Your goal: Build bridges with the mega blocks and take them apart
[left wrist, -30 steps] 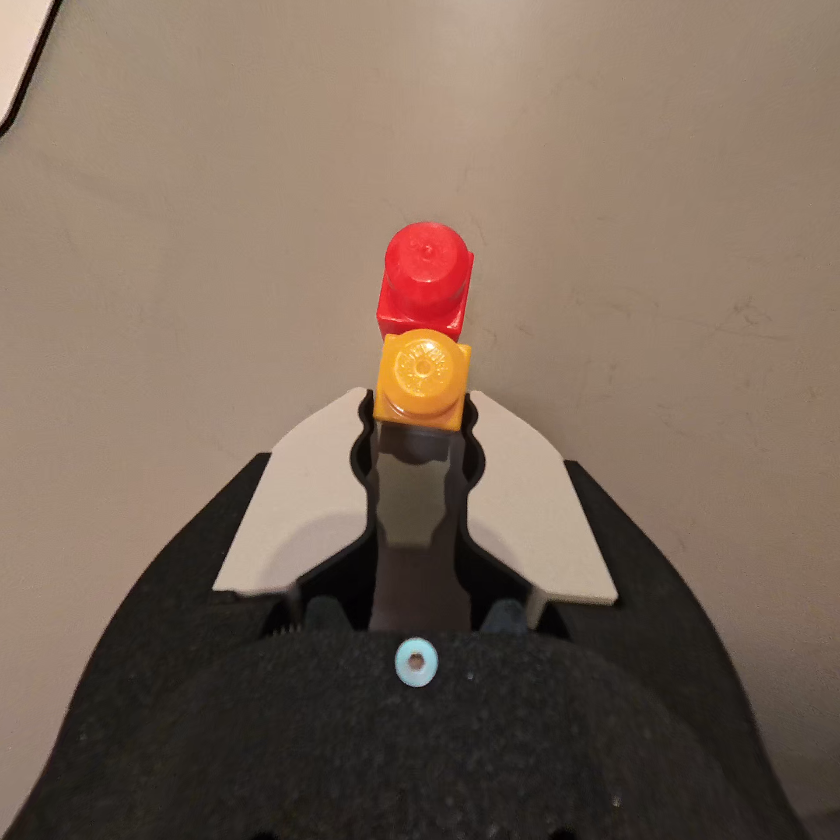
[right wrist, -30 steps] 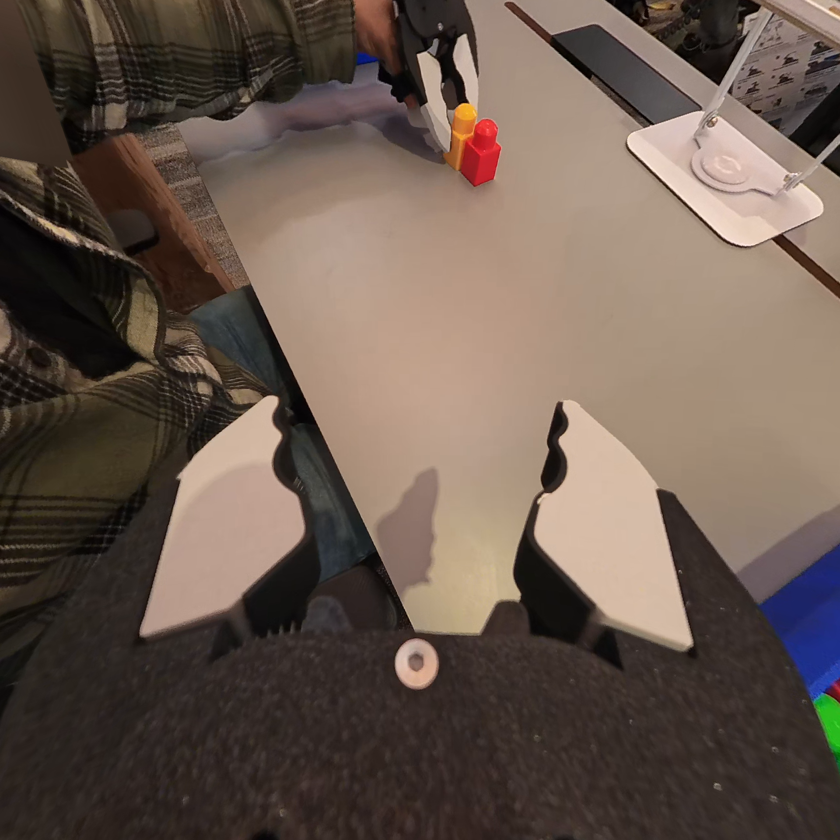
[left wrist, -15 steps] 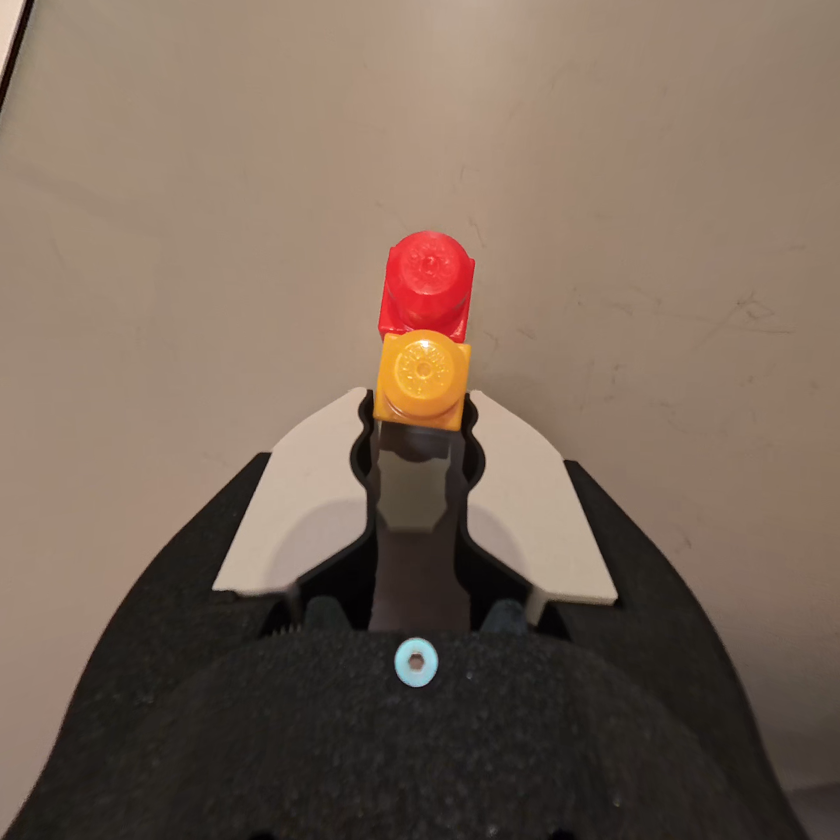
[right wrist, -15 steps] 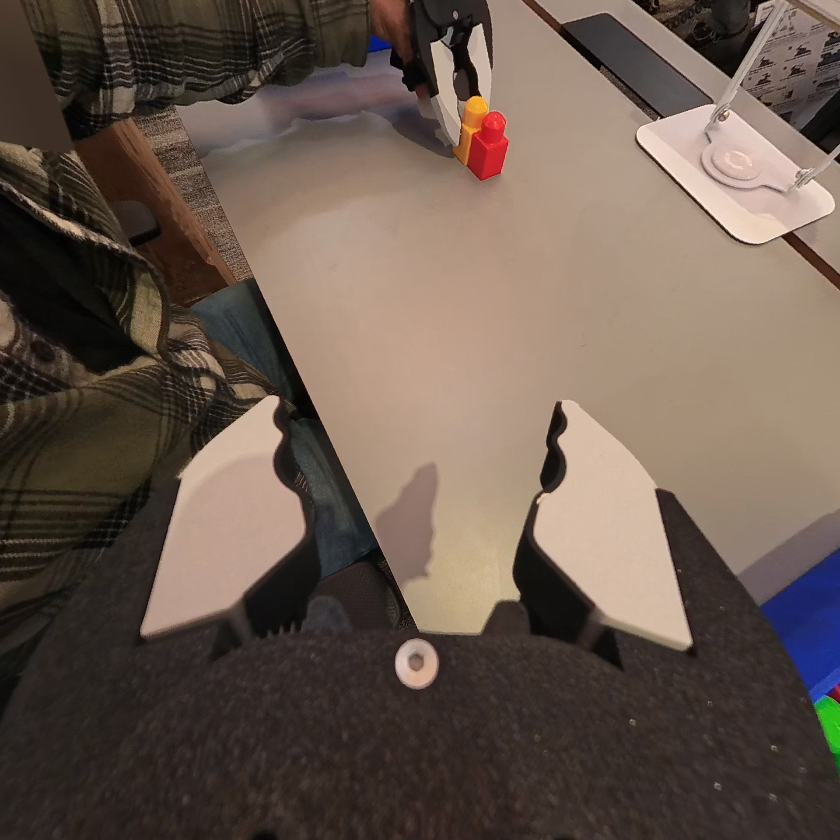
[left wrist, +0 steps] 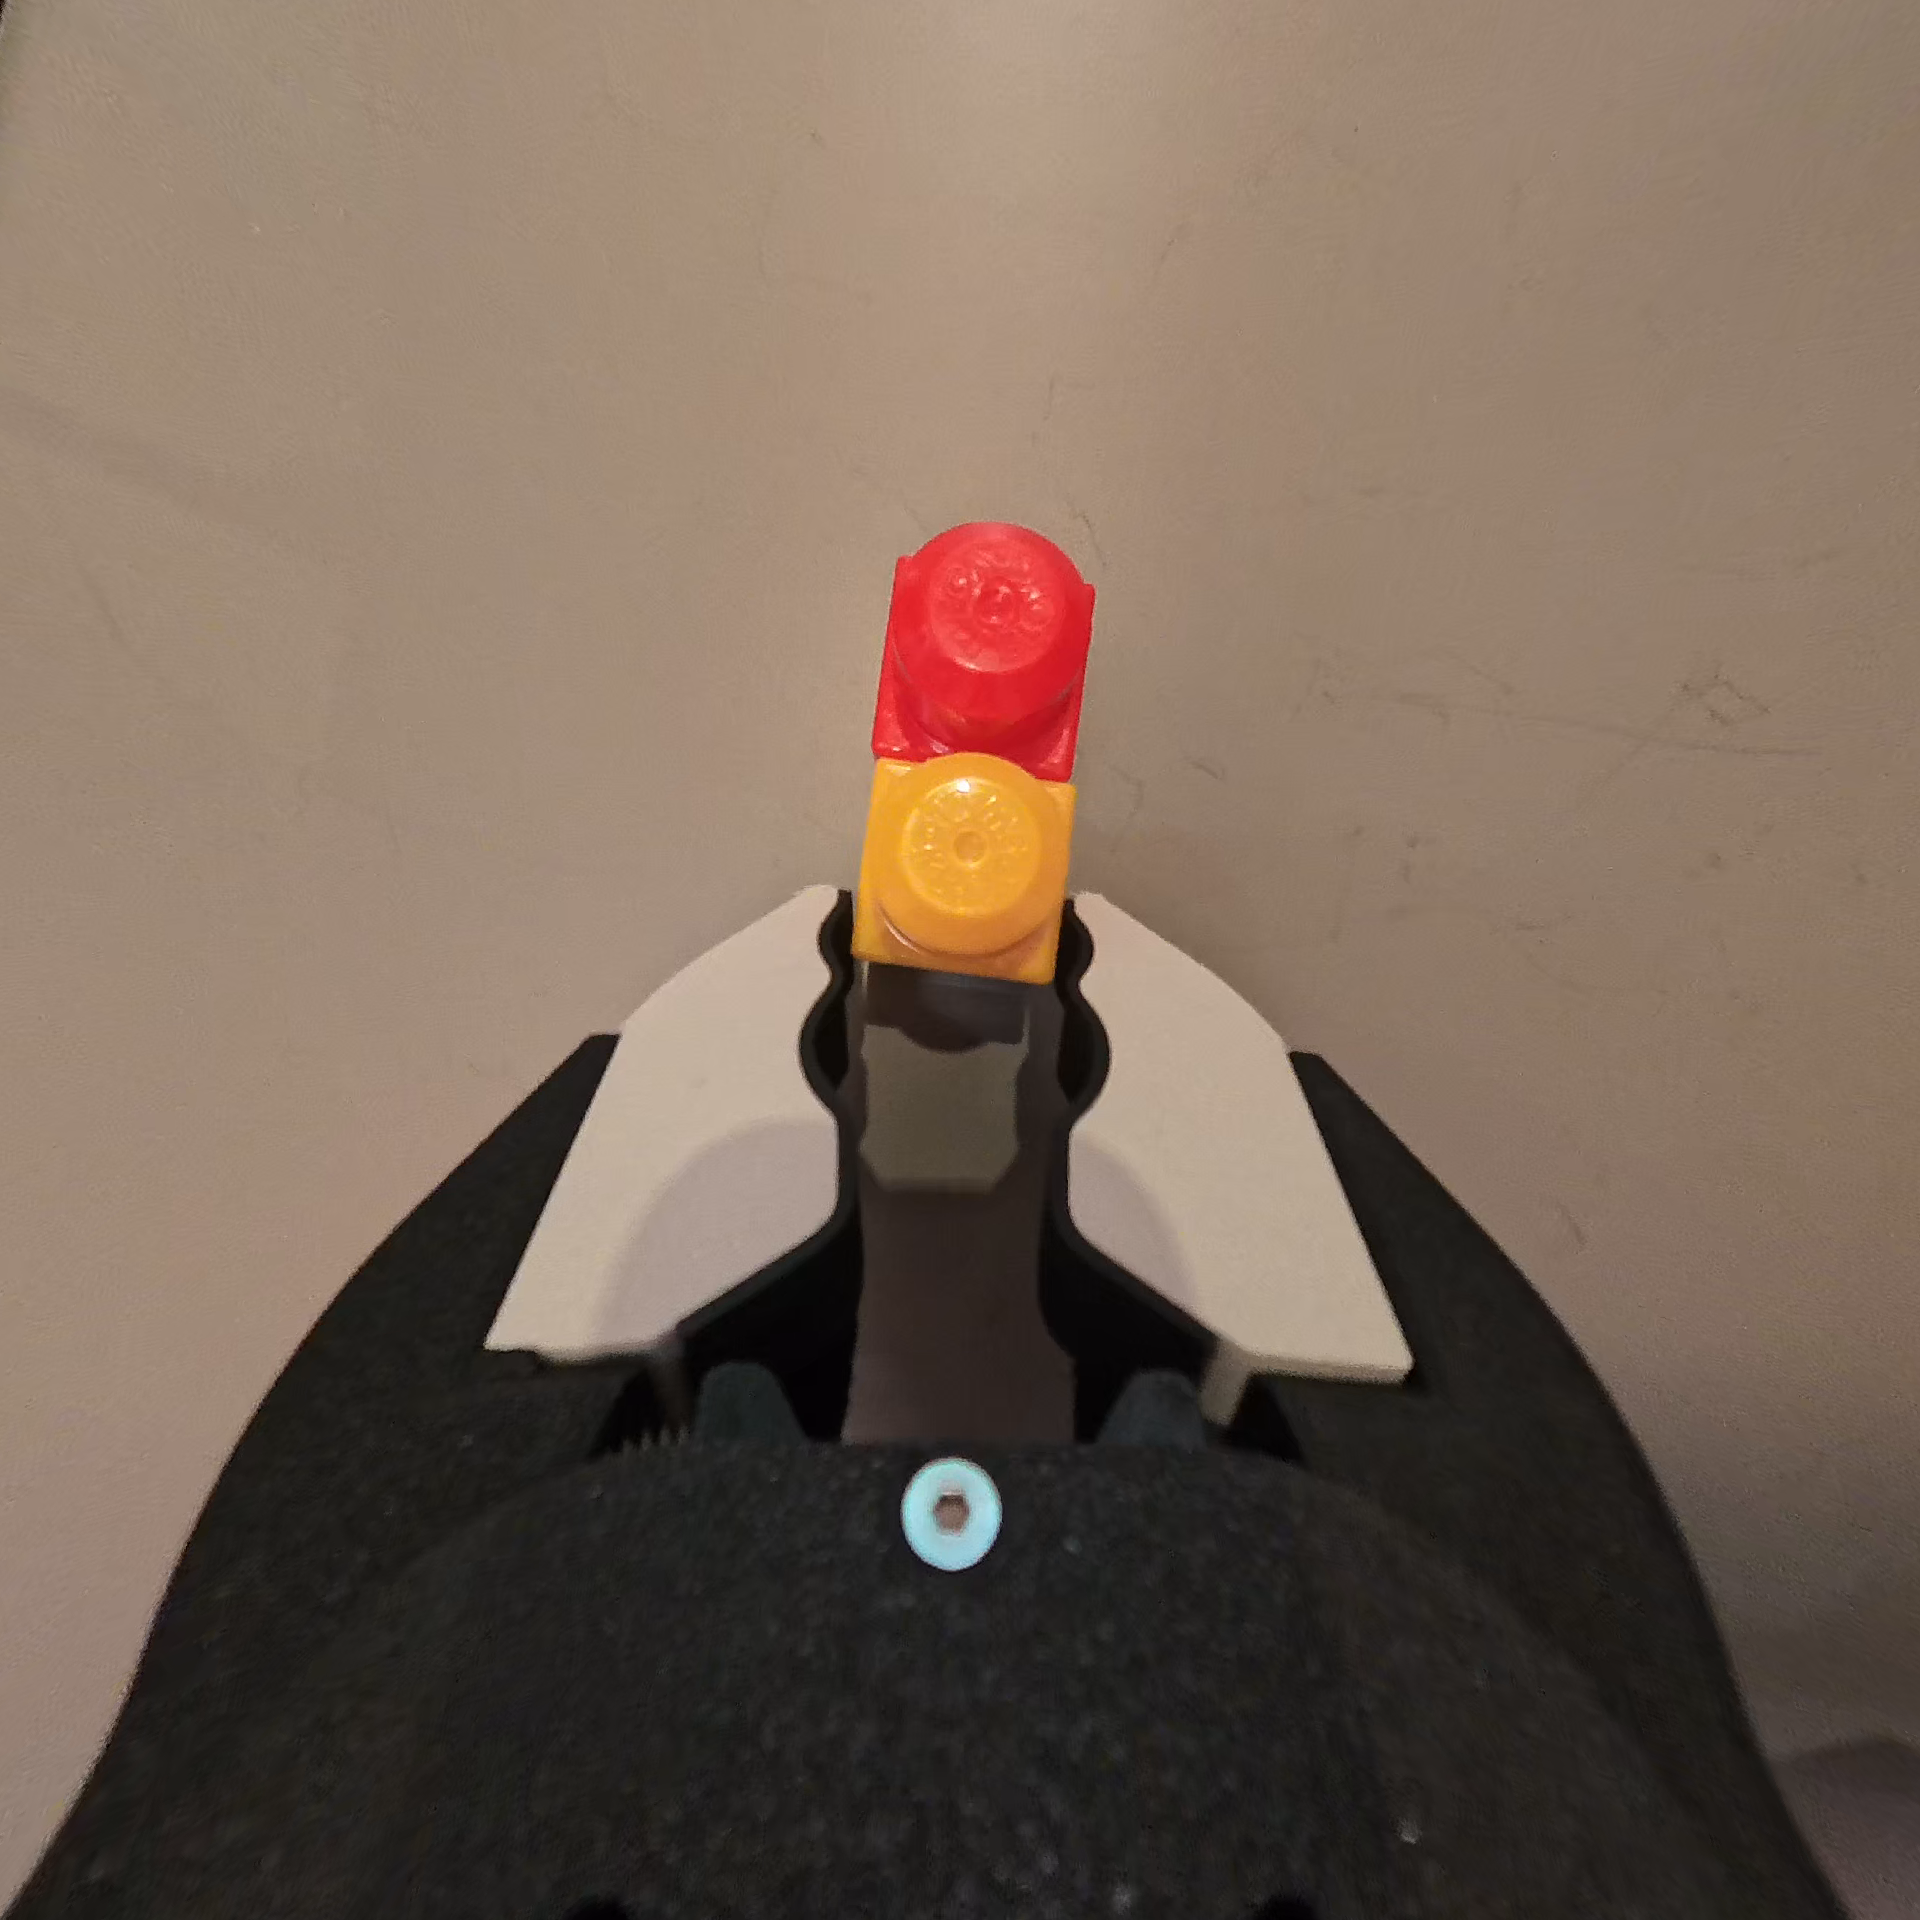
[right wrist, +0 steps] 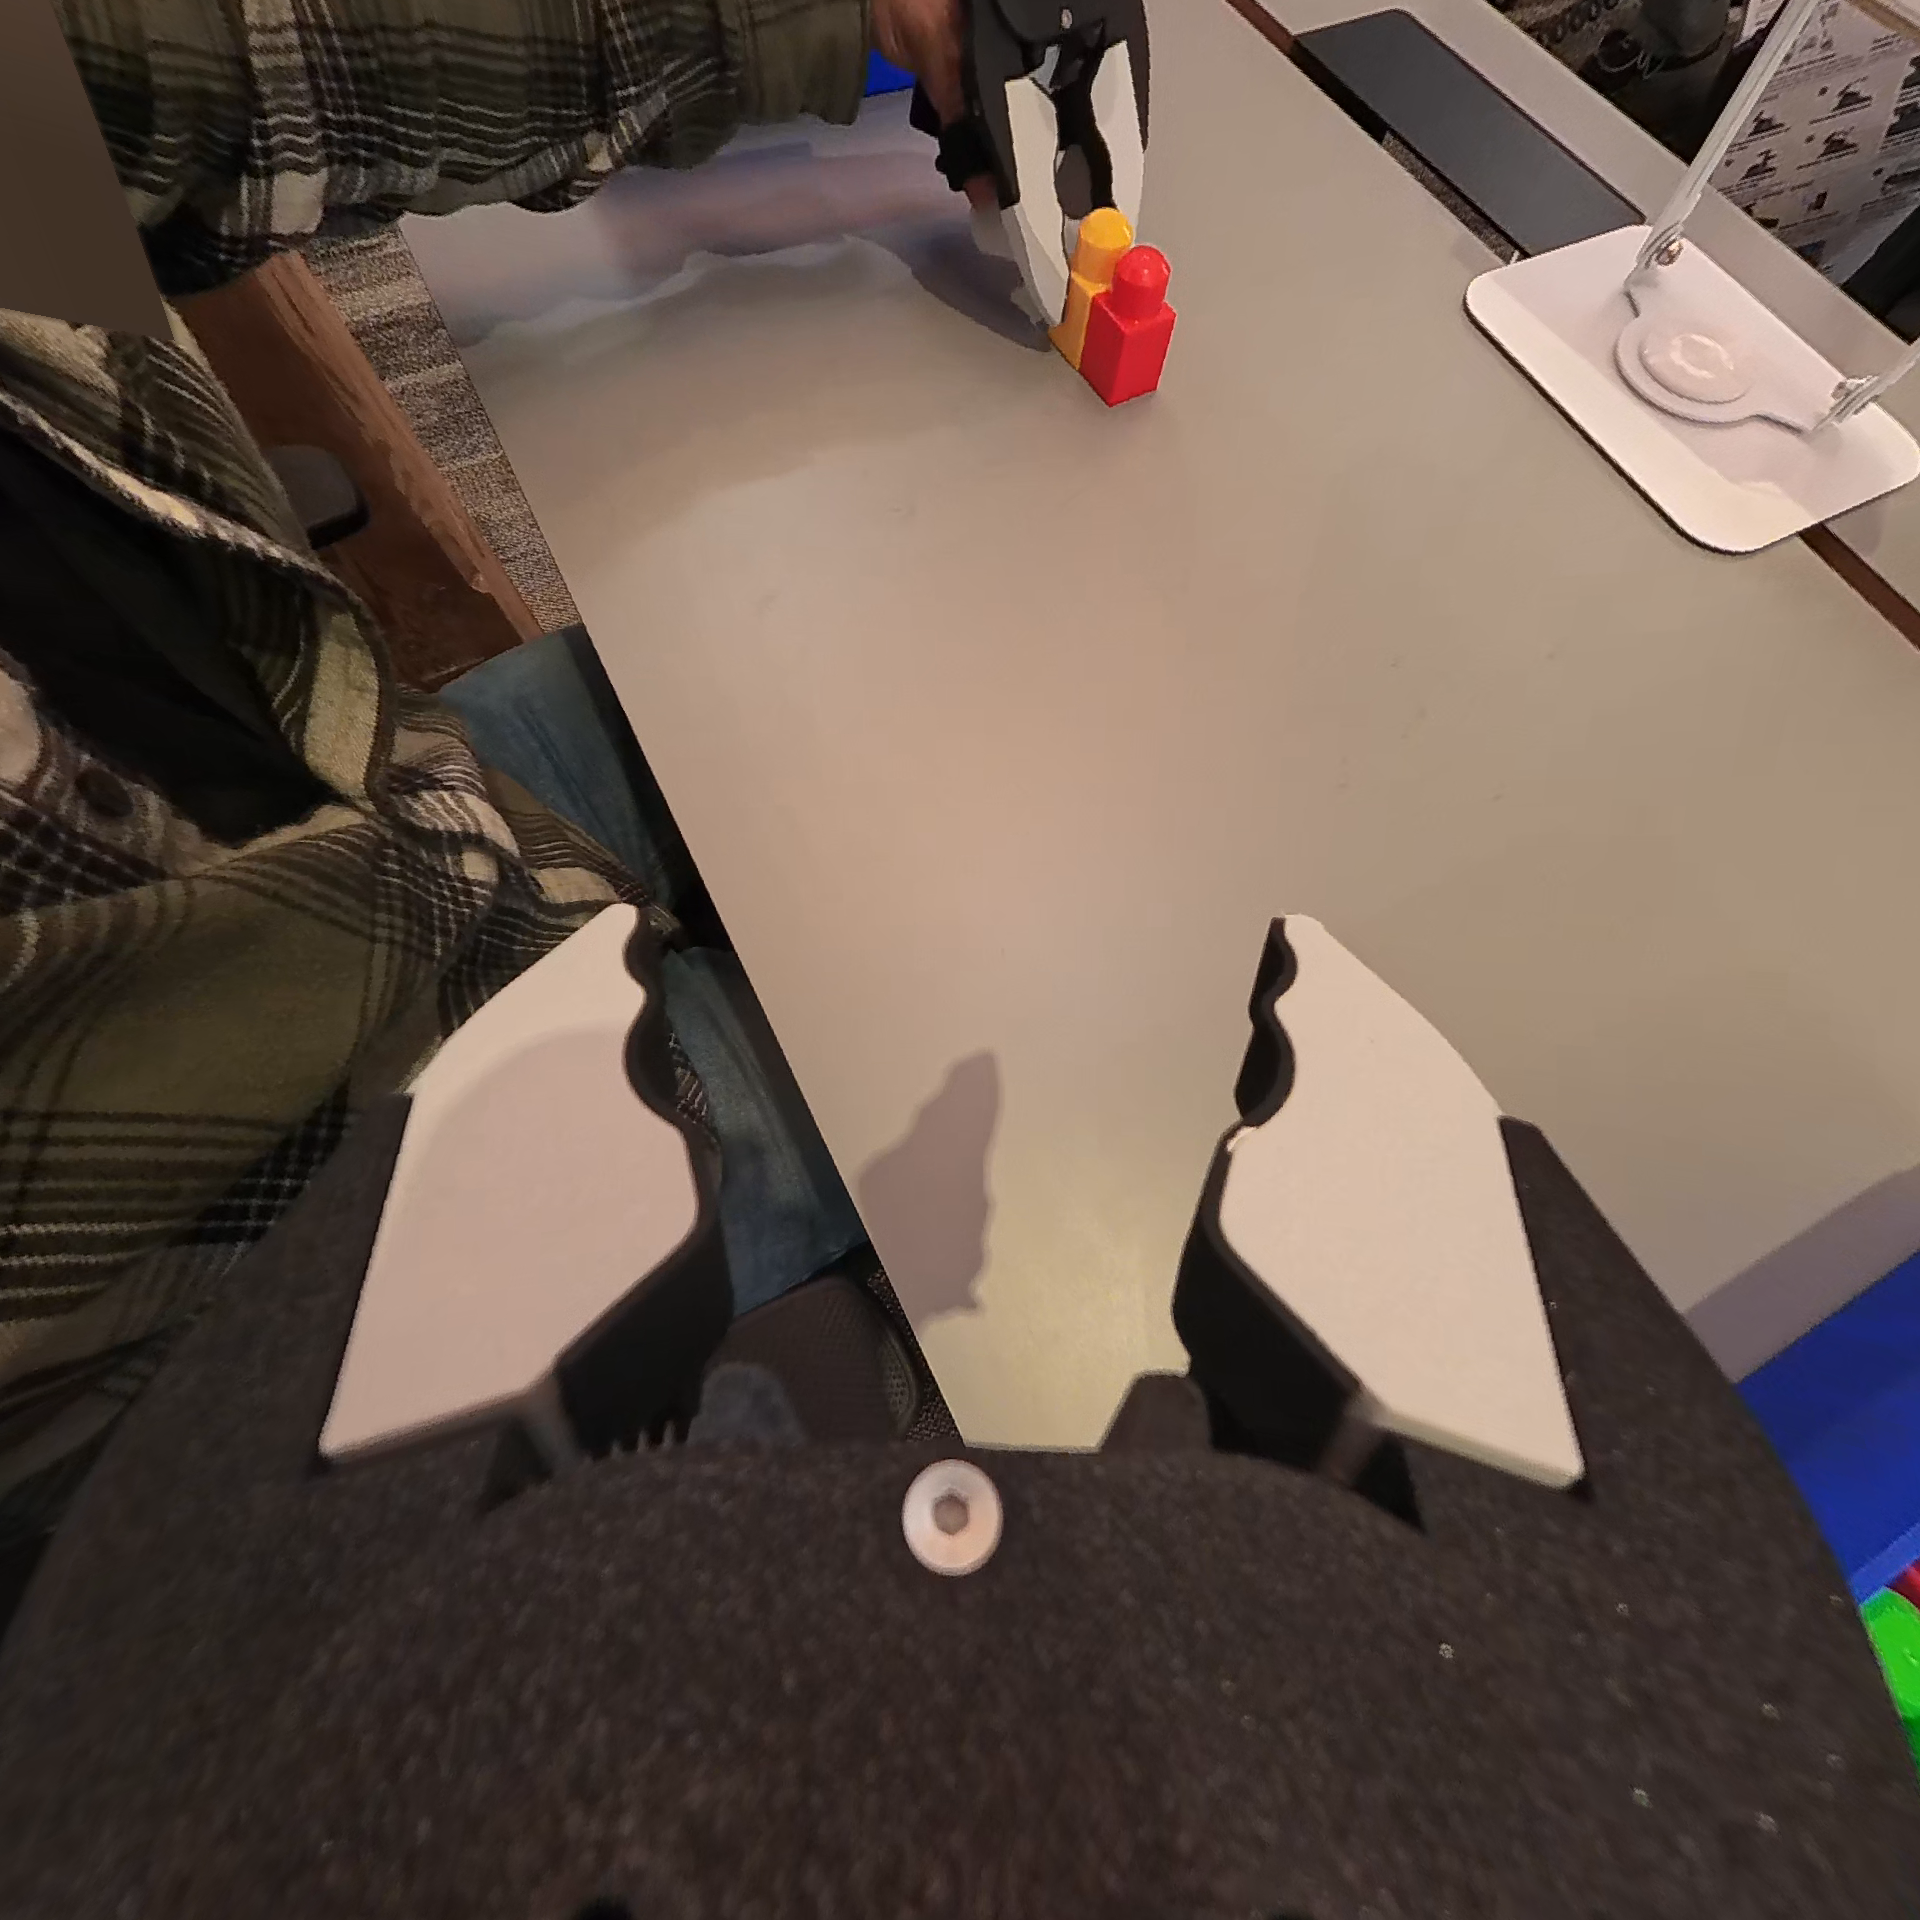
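In the left wrist view my left gripper [left wrist: 958,914] is shut on an orange one-stud block [left wrist: 961,873]. A red one-stud block [left wrist: 985,649] stands right beyond it, touching it. Both stand on the grey table [left wrist: 1455,520]. In the right wrist view the orange block [right wrist: 1091,281] and the red block [right wrist: 1132,327] stand side by side at the far end of the table, with the left gripper [right wrist: 1060,291] over the orange one. My right gripper [right wrist: 956,997] is open and empty above the table's near edge.
A white stand base [right wrist: 1683,384] lies on the table at the right, with a dark flat pad [right wrist: 1455,114] behind it. A person's plaid sleeve [right wrist: 208,935] and trouser leg fill the left. A blue bin [right wrist: 1839,1455] with green blocks [right wrist: 1901,1683] sits at lower right. My hands' fingertips stand some 45 cm from each other.
The left gripper has kept its hold on the orange block and shifted slightly beside the red one. The right gripper has stayed open and drifted a little.
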Tool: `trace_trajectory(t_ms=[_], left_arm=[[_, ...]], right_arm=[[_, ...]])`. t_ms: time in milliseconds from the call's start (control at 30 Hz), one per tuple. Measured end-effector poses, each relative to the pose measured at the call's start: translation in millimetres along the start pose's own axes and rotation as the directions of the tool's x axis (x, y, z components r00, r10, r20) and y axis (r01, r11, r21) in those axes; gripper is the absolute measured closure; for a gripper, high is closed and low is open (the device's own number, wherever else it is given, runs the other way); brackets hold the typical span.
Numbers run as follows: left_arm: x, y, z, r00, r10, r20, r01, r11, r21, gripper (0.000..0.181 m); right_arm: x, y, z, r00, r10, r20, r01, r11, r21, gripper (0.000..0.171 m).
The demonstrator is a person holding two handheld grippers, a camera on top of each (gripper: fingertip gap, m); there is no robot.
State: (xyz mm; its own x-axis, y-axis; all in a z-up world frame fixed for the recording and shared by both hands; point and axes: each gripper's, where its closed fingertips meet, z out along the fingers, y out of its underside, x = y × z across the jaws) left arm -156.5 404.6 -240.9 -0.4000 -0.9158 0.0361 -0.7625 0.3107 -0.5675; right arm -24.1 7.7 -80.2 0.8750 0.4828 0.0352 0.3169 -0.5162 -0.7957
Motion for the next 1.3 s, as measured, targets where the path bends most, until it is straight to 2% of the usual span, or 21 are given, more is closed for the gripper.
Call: trace_trajectory(t_ms=[133,233,300,433,500,567,667,767,867,1000,1100,1300], left_arm=[[-2.8,6.8,1.1,0.999,-0.009,0.033,0.010,0.999,-0.037,0.125],[-4.8,1.5,-14.8,0.996,-0.051,0.075,0.053,0.998,-0.017,0.116],[0.1,-14.3,-45.4,0.991,-0.092,0.099,0.087,0.995,0.050,0.111],[20.4,-38.0,-146.8,0.969,-0.140,0.202,0.095,0.972,0.215,0.114],[27.4,-21.7,-195.9,0.938,-0.178,0.297,0.113,0.968,0.224,0.121],[33.3,11.5,-234.2,0.894,-0.224,0.387,0.162,0.969,0.186,0.122],[46.2,69.0,-268.0,0.838,-0.319,0.443,0.281,0.948,0.150,0.129],[58.5,125.0,-277.7,0.795,-0.406,0.451,0.392,0.911,0.130,0.136],[70.6,173.9,-269.4,0.759,-0.503,0.414,0.512,0.853,0.098,0.135],[78.3,219.5,-252.9,0.715,-0.566,0.410,0.603,0.796,0.048,0.131],[80.1,235.8,-242.9,0.699,-0.586,0.410,0.634,0.773,0.025,0.128],[77.0,240.3,-227.8,0.698,-0.582,0.416,0.641,0.768,0.000,0.123]], right_arm=[[0.3,-1.3,0.3,1.000,-0.003,0.002,0.003,1.000,0.002,0.063],[0.1,-3.4,1.2,1.000,-0.012,0.004,0.012,1.000,0.008,0.063],[0.7,-5.1,2.6,1.000,-0.016,0.007,0.016,1.000,0.014,0.063],[5.0,-11.8,10.6,0.999,-0.027,0.026,0.026,1.000,0.014,0.063],[5.9,-18.8,17.6,0.998,-0.037,0.044,0.036,0.999,0.014,0.063],[5.4,-26.9,26.3,0.997,-0.054,0.062,0.054,0.998,0.010,0.063],[2.7,-39.9,41.8,0.993,-0.076,0.094,0.075,0.997,0.008,0.063],[0.5,-51.1,59.1,0.989,-0.085,0.121,0.086,0.996,-0.004,0.063],[-3.1,-63.8,75.7,0.985,-0.097,0.144,0.101,0.995,-0.024,0.063],[-9.6,-83.5,96.2,0.979,-0.120,0.168,0.132,0.989,-0.062,0.063],[-15.9,-98.7,110.6,0.973,-0.141,0.185,0.161,0.982,-0.096,0.063],[-28.5,-125.8,136.8,0.960,-0.180,0.212,0.213,0.966,-0.144,0.062]])
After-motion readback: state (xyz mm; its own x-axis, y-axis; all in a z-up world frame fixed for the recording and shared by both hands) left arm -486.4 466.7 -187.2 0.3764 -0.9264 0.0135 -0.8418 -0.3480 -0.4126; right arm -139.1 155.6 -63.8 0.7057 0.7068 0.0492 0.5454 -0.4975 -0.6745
